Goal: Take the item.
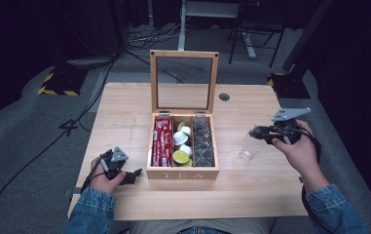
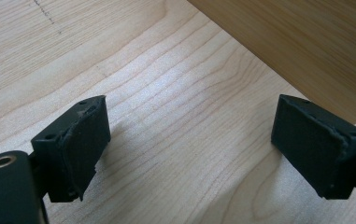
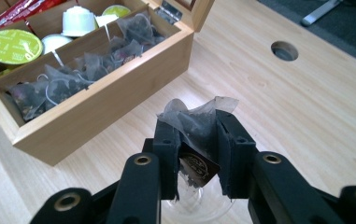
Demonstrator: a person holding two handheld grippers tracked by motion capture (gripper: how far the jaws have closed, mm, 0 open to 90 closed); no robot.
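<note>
Right gripper (image 3: 196,140) has a translucent pyramid tea bag (image 3: 195,122) pinched above a clear glass cup (image 1: 249,145); left gripper (image 2: 189,144) rests wide open beside the wooden tea box (image 1: 183,172).

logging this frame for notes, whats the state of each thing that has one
tea box: lid open, standing upright
right gripper: shut on a tea bag, above the clear cup
clear cup: upright on the table, right of the box
left gripper: open, nothing between its jaws, low over the table beside the box

Open tea box (image 1: 183,173) mid-table (image 1: 124,107); clear glass (image 1: 249,146) right.
</note>
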